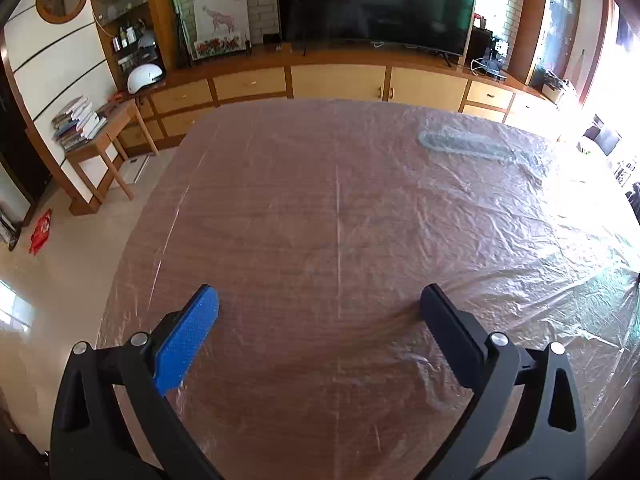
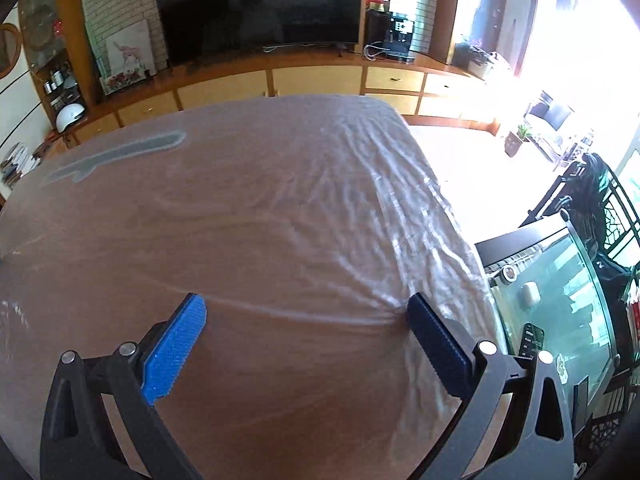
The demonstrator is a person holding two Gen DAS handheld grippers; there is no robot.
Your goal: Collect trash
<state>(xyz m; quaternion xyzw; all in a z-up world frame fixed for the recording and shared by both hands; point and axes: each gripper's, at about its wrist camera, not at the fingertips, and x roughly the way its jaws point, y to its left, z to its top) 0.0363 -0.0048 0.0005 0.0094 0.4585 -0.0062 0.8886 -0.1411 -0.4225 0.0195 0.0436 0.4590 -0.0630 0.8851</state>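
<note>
We find the left gripper [image 1: 320, 312] with its jaws spread wide and nothing between them, held low over the near part of the table [image 1: 280, 220] and aimed toward the far edge; its right finger tip sits at a pucker in the clear plastic sheet [image 1: 500, 216] covering the wood, though we cannot tell whether it touches. The right gripper [image 2: 306, 316] is likewise wide apart and empty, poised over the near right part of the same table, its right finger close to the rumpled sheet near the right edge. The only candidate for trash that we see is a long, flat, translucent strip [image 1: 466, 145], lying on the far right of the table in the left wrist view and far left in the right wrist view [image 2: 120, 156], well apart from both grippers. Its long axis runs roughly across the table, left to right. Beyond stand a wooden cabinet [image 1: 340, 80] and a dark television [image 1: 376, 4].
</note>
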